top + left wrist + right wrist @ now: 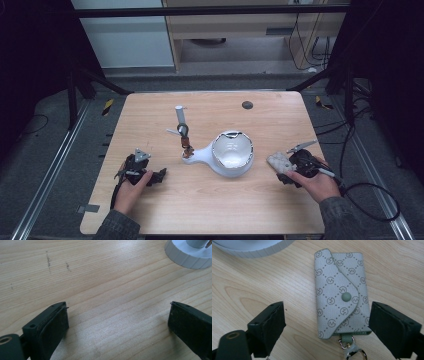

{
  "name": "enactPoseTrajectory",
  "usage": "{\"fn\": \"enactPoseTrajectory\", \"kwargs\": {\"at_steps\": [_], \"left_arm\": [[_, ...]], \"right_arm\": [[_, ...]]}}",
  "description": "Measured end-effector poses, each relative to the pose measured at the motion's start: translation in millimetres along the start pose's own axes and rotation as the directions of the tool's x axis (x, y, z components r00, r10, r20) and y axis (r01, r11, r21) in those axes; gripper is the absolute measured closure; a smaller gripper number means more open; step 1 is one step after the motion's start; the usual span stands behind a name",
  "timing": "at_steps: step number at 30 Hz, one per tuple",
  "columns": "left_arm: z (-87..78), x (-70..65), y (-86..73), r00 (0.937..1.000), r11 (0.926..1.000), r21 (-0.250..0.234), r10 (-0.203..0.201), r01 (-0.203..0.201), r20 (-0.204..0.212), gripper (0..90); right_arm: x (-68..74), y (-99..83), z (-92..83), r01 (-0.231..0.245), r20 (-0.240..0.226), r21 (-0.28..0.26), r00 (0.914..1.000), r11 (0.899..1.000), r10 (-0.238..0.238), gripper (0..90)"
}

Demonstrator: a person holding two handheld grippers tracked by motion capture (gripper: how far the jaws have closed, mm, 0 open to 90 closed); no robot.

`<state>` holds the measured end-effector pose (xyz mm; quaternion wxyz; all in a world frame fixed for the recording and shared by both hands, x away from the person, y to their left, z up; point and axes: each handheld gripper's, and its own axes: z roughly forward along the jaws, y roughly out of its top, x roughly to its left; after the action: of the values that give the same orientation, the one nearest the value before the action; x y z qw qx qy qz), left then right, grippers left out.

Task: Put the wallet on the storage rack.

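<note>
A grey patterned key pouch (340, 290) with a snap flap lies flat on the wooden table (210, 200), a metal ring (354, 352) at its near end. My right gripper (327, 307) straddles it. The right jaw stands at the pouch's edge and the left jaw is well clear of it, so the pads do not clamp it. In the high view the pouch (278, 162) lies right of a white bowl-shaped lamp head (232, 154), at my right gripper (281, 169). My left gripper (159, 176) rests open on the table at the left, with only bare wood between its jaws (118, 307).
The white piece's round ribbed base (187, 257) lies ahead of the left gripper. Behind it a grey tube (180, 117) stands upright with small items hanging on it. A small dark disc (247, 105) sits near the far edge. A white ribbed rim (249, 247) lies beyond the pouch.
</note>
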<state>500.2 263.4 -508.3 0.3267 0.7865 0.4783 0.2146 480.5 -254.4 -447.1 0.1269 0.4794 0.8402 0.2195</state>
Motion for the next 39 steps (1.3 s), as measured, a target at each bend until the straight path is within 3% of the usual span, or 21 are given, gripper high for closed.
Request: {"fn": "enactPoseTrajectory", "kwargs": {"at_steps": [9,19,28,39], "left_arm": [[0.1,-1.7,0.1,0.9999,1.0000,0.001,0.008,-0.008,0.011,2.3],[0.1,-2.8,0.4,0.9997,0.9998,0.003,0.018,-0.018,0.019,2.3],[0.3,-3.7,0.7,0.9994,0.9997,0.003,0.025,-0.025,0.024,2.4],[0.7,-4.3,0.8,0.9993,0.9997,0.000,0.026,-0.026,0.028,2.4]], "right_arm": [[-8.3,12.1,7.9,-0.003,0.010,0.069,0.9999,0.998,0.002,15.4],[-16.6,14.8,24.1,-0.014,-0.016,0.152,0.9997,0.988,0.016,9.6],[-22.0,12.7,30.6,-0.020,-0.012,0.199,0.9997,0.980,0.023,13.7],[-28.6,7.7,33.9,-0.007,-0.019,0.202,0.9998,0.979,0.011,19.3]]}}
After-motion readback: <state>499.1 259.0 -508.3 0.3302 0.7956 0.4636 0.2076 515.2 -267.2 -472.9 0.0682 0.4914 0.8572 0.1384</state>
